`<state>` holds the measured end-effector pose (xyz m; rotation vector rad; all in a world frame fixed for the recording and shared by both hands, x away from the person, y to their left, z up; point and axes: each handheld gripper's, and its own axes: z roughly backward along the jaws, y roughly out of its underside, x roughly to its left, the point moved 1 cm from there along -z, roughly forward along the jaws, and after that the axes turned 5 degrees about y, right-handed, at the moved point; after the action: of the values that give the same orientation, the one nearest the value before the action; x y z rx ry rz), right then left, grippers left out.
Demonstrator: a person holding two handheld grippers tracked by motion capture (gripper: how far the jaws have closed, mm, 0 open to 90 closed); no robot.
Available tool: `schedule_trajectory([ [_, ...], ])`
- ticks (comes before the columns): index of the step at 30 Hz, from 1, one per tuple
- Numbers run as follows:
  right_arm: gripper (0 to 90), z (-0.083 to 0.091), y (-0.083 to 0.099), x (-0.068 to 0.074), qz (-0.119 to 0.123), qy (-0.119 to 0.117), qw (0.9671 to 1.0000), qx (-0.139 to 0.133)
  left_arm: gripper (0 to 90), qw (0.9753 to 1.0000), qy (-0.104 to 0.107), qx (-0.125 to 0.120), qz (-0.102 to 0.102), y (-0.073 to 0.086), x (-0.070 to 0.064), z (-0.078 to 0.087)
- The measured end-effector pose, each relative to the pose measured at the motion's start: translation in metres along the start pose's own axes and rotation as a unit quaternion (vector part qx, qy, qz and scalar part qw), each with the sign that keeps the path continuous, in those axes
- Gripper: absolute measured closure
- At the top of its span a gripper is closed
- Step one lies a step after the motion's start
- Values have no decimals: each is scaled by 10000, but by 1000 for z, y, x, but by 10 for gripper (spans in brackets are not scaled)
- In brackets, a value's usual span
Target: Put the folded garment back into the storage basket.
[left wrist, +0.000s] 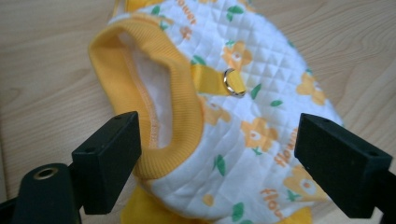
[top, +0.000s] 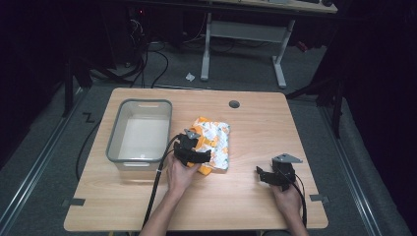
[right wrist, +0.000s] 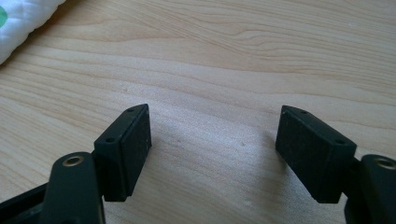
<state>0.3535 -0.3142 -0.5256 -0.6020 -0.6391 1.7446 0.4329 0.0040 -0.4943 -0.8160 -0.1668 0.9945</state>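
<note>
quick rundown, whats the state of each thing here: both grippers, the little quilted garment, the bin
left gripper: open, jaws either side of the garment's near end
right gripper: open, nothing between the jaws, over bare table
quilted garment: lying crumpled on the table beside the bin
grey bin: upright, empty
</note>
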Motion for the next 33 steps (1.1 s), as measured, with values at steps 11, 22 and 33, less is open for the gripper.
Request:
schedule_trajectory([
  [11,269,0,0,0,-6,3,10000,2,153,9984,-491,260,60,0,7,-20],
  [22,269,0,0,0,8,-4,10000,-5,182,9978,-413,515,73,4,10,-33],
  [33,269,0,0,0,8,-4,10000,-6,552,9983,-93,564,-102,4,4,-28],
])
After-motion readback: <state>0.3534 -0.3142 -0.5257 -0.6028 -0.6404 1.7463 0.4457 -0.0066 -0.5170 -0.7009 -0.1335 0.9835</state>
